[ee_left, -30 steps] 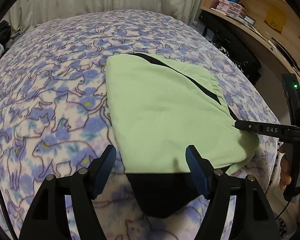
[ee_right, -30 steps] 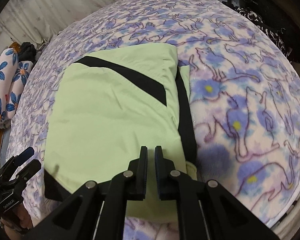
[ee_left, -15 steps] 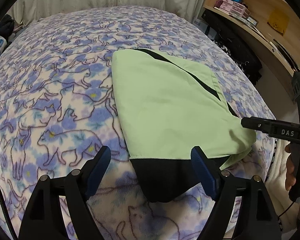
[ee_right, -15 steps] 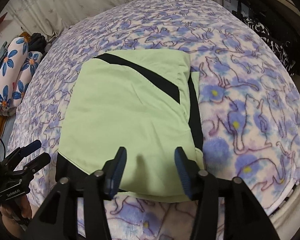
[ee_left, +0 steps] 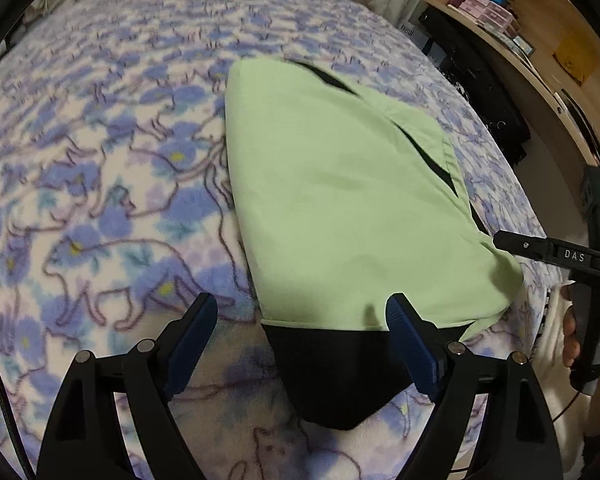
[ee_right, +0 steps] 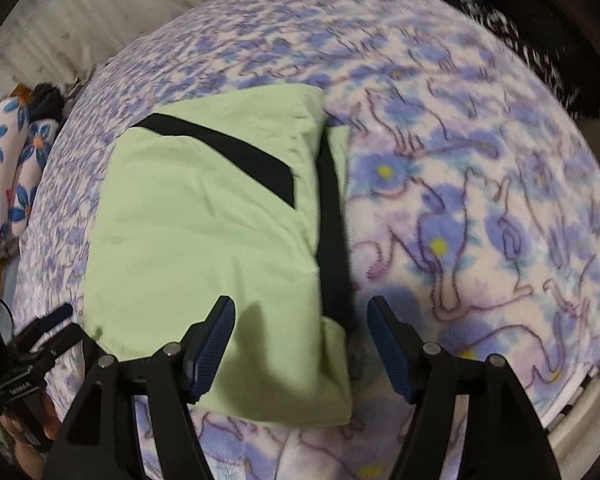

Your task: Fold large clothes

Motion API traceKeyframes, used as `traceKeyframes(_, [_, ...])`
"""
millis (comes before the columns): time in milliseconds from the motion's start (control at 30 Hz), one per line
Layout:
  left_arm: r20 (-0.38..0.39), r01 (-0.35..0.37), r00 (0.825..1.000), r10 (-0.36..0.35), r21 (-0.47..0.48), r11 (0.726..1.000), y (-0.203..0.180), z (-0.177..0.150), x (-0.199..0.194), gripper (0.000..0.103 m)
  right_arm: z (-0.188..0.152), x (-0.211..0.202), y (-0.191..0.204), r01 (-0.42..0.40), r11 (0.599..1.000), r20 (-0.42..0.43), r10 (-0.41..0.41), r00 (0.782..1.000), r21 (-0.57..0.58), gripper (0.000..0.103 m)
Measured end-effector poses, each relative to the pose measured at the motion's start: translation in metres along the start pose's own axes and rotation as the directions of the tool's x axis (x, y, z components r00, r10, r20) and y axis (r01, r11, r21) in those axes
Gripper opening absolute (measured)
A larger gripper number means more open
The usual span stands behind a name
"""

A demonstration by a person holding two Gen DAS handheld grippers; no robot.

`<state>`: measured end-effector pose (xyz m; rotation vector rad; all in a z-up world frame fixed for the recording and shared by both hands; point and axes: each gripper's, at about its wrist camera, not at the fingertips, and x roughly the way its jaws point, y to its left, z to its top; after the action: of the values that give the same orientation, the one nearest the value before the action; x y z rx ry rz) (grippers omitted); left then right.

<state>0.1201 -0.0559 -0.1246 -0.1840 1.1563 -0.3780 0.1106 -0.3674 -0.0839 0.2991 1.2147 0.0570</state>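
Green garment (ee_right: 204,248) with black bands lies folded flat on blanket (ee_right: 480,184).

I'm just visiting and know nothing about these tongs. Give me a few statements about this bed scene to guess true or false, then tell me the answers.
1. The light green garment with black trim lies folded on the cat-patterned fleece blanket. True.
2. The right tongs are clamped shut on the garment. False: they stand open, having just been opening, with nothing pinched.
3. The left tongs stand open above the garment's near edge. True.
4. The blanket is plain white. False: it has blue and purple cats and flowers.
5. A wooden shelf stands beside the bed. True.
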Motion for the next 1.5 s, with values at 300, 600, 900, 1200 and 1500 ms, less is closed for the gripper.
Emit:
traceKeyframes(300, [-0.034, 0.138, 0.989, -0.144, -0.145, 0.98, 0.026, 0.008, 0.034, 0.085, 0.013, 0.027, -0.033, -0.145, 0.985, -0.041, 0.149, 0.988, 0.093, 0.068])
traceKeyframes(600, [-0.056, 0.185, 0.979, -0.196, -0.164, 0.969, 0.024, 0.023, 0.067, 0.094, 0.03, 0.063, -0.037, -0.35, 0.924, -0.077, 0.364, 0.928, 0.151, 0.068])
traceKeyframes(900, [-0.054, 0.19, 0.979, -0.197, -0.107, 0.976, 0.014, 0.043, 0.085, 0.1, 0.051, 0.093, -0.019, -0.398, 0.908, -0.097, 0.411, 0.906, 0.128, 0.066])
traceKeyframes(1200, [-0.037, 0.16, 0.986, -0.163, -0.073, 0.984, 0.005, 0.052, 0.085, 0.086, 0.046, 0.084, -0.018, -0.384, 0.916, -0.057, 0.392, 0.918, 0.113, 0.03])
traceKeyframes(1500, [0.061, 0.115, 0.992, -0.112, -0.048, 0.992, 0.005, 0.054, 0.049, 0.029, 0.041, 0.048, 0.032, -0.321, 0.947, 0.016, 0.321, 0.947, -0.031, 0.012])
